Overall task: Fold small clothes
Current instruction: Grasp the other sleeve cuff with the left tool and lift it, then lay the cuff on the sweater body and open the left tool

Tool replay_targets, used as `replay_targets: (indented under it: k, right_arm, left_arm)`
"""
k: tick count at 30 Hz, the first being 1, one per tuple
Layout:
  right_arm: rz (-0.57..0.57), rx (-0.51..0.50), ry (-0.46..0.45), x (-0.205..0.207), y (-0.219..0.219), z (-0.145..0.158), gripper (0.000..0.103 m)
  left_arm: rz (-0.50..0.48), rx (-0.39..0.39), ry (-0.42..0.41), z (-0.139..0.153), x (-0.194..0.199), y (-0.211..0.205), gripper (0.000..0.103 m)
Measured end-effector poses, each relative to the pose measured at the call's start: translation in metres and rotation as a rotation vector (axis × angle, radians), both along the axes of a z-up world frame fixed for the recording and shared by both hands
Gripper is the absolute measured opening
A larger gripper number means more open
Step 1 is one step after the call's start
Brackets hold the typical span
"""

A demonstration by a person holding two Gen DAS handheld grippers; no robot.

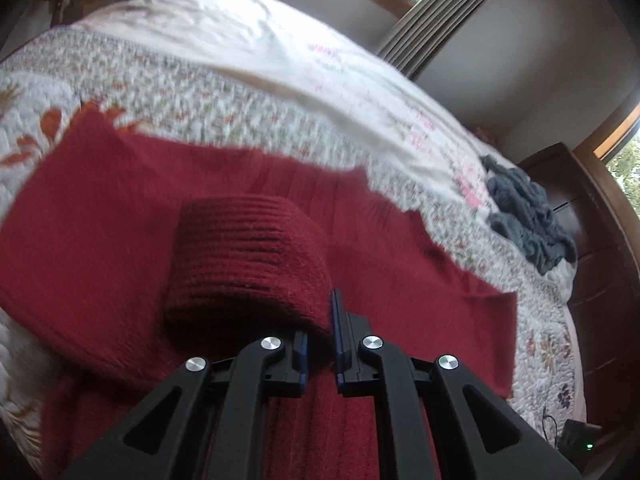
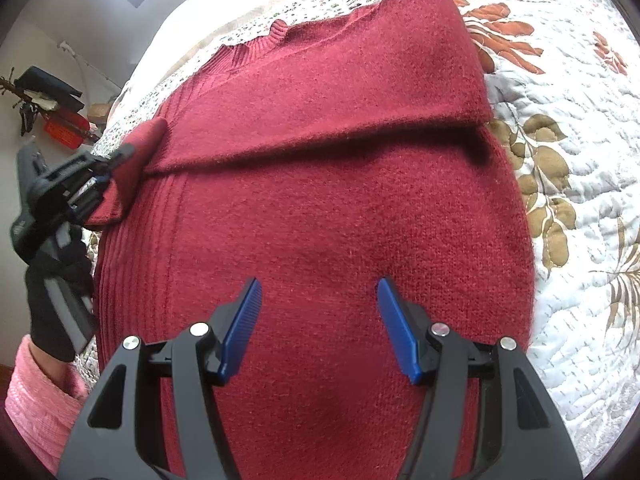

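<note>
I have the red sweater (image 2: pixel 320 184) spread flat on the quilt (image 2: pixel 580 168), filling the middle of the right wrist view. Its long axis runs from the bottom of that frame up to the ribbed collar (image 2: pixel 256 46) at upper centre, so the neck points away from my right tool. One sleeve (image 2: pixel 360 92) is folded across the chest, lying from the upper right down toward the left edge.

My right gripper (image 2: pixel 318 330) hovers over the lower body of the sweater with its blue pads (image 2: pixel 242 330) spread wide apart and nothing between them.

At the left edge of the same view I see my left gripper (image 2: pixel 94 178), held by a black-gloved hand (image 2: pixel 52 304) with a pink cuff (image 2: pixel 36 400) below it, pinching the ribbed end of that sleeve.

The left wrist view confirms the grasp: the left gripper (image 1: pixel 320 344) has its pads nearly together, with a ribbed cuff (image 1: pixel 248 256) humped up just ahead of them and red knit running down between the fingers.

Only this view shows the far side of the bed: a crumpled grey garment (image 1: pixel 528 220) at middle right, well apart from the sweater, a dark wooden dresser (image 1: pixel 592 264) beyond it, and a curtain (image 1: pixel 436 20) at the upper right. Only the right view shows the collar and the leaf pattern.
</note>
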State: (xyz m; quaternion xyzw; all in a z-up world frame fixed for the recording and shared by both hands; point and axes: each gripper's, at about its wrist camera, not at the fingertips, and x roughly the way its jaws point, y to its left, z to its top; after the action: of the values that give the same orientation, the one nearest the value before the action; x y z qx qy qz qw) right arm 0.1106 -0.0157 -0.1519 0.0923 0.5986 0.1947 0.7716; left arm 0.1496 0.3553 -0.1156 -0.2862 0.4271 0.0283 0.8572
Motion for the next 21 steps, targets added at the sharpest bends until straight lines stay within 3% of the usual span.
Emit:
replay_targets:
  k: [6,9,12,17,21]
  right_arm:
    - [-0.003,-0.002,0.002,0.0,-0.001,-0.001,0.06]
    - [-0.005,0.003,0.006,0.001,-0.002,-0.001,0.06]
    - [-0.007,0.012,0.009,0.001,-0.003,-0.003,0.06]
    - [-0.016,0.014,0.01,0.0,-0.003,-0.004,0.06]
    - [-0.013,0.021,0.015,-0.001,-0.004,-0.004,0.06]
  left_arm:
    - [-0.049,0.016,0.054,-0.018,-0.004,-0.019,0.015]
    - [-0.15,0.045,0.033,-0.008,-0.017,-0.036,0.026]
    - [-0.25,0.108,-0.008,0.004,-0.031,-0.047,0.029]
    - [-0.178,0.092,0.002,0.004,-0.032,-0.026,0.029]
    - [-0.092,-0.01,0.03,-0.002,-0.018,-0.008,0.029]
